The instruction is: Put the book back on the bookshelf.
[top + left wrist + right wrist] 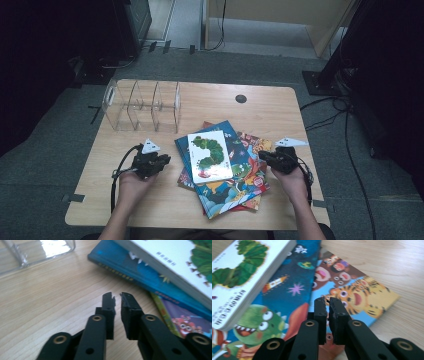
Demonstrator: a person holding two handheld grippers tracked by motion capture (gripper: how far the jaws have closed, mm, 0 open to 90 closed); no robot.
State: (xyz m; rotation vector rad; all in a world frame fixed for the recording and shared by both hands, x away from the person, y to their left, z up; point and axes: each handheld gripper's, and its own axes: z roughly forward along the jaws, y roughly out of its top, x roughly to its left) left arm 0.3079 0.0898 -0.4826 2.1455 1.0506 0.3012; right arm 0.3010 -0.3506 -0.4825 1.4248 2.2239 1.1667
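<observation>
High view: left tongs [161,161] and right tongs [265,156] flank book pile [220,170] at frame centre, clear rack [142,106] upper left on bench [270,107]. Pile untouched; step looks like approach.

Left gripper view: tongs nearly closed, empty; books upper right.

Right gripper view: tongs pinched together, empty, over tiger book [362,297]. Next: reopen, grip top caterpillar book [239,277].

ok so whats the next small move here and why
Probably open the right gripper and slide it to the white book: both grippers are shut on nothing, the left gripper beside the pile, and that book lies on top, with the clear rack standing empty behind.
</observation>
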